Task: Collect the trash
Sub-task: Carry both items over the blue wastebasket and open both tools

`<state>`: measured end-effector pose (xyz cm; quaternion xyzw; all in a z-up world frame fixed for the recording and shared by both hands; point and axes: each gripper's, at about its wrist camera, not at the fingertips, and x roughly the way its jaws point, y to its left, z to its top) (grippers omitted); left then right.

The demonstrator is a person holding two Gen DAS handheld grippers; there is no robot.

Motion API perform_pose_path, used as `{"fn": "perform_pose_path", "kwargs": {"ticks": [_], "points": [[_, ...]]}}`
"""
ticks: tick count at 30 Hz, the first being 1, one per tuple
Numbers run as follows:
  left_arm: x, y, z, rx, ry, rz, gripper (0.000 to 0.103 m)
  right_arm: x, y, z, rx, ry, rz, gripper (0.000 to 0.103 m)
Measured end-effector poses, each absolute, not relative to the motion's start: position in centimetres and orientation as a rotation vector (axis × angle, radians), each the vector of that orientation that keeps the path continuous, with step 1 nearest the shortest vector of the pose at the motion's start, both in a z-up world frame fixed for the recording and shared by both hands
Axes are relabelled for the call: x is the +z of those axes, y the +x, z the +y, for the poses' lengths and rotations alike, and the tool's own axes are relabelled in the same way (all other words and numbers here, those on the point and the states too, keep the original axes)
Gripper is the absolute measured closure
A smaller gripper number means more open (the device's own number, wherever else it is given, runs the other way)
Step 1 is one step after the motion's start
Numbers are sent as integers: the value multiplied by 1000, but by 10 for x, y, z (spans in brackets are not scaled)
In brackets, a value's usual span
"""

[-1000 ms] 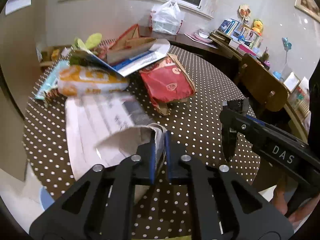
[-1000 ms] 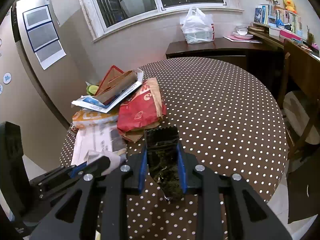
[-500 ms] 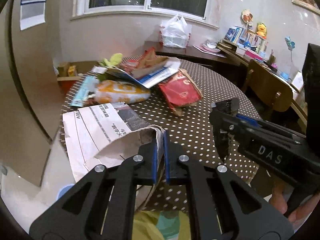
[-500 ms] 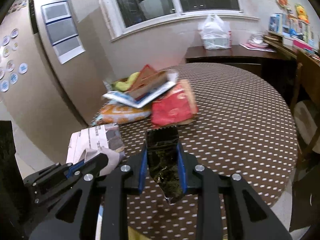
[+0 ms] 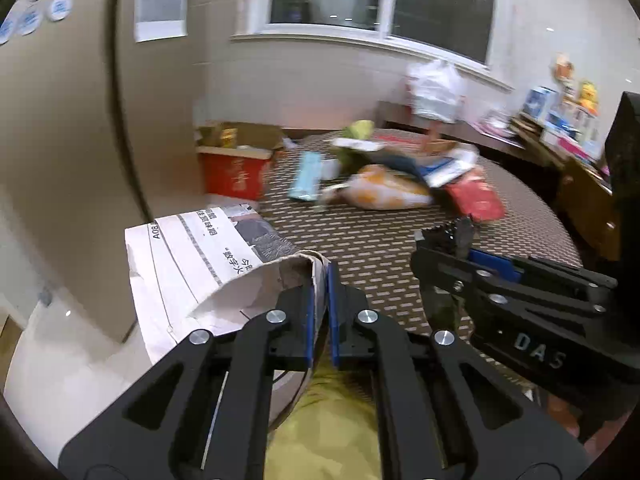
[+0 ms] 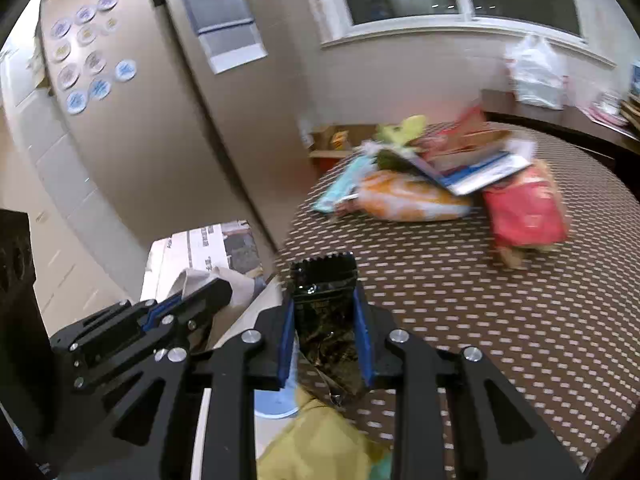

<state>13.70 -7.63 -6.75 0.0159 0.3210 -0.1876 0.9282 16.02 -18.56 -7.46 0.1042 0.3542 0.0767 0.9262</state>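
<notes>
The left gripper (image 5: 320, 300) has its two blue-padded black fingers pressed together on a folded edge of the printed white newspaper sheet (image 5: 192, 264). The sheet hangs off the near-left edge of the round table with the brown white-dotted cloth (image 5: 380, 240), curling over at the pinch point; the rest of the page spreads out to the left of the table, past its edge.

The right gripper (image 6: 324, 332) pinches the dark glossy foil snack wrapper with a serrated top edge (image 6: 325, 300) between its blue pads. The wrapper stands upright in the grip, above the near-left edge of the table (image 6: 480, 300), and its crumpled lower end hangs below the fingers. In the left wrist view the right gripper (image 5: 448, 276) sits to the right of the left gripper, over the near part of the table, with the serrated wrapper edge (image 5: 452, 236) showing above it.

On the far side of the table lies a pile of further trash, motion-blurred: an orange-and-white plastic bag (image 6: 408, 200), a flat red paper bag (image 6: 524, 212) to the right of it, a light blue packet (image 6: 340, 188) to the left of it, and a blue-and-white folded carton (image 6: 480, 168) leaning on top of it. Beyond the table's left side, a red cardboard box (image 5: 236, 172) stands on the floor.
</notes>
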Motion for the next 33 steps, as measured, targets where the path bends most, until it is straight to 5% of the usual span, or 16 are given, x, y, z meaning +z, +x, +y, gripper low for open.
{"fn": "perform_pose_path", "kwargs": {"ticks": [16, 18, 21, 22, 33], "points": [[-134, 178, 23, -122, -19, 831, 96, -121, 222, -81, 334, 96, 903, 77], [-144, 187, 35, -65, -26, 853, 91, -126, 227, -73, 341, 88, 920, 77], [-157, 198, 48, -32, 1, 891, 48, -134, 233, -64, 341, 80, 947, 77], [-159, 200, 52, -19, 0, 883, 41, -135, 234, -61, 341, 75, 949, 77], [-172, 194, 90, 50, -55, 913, 41, -168, 260, -42, 352, 26, 1031, 77]]}}
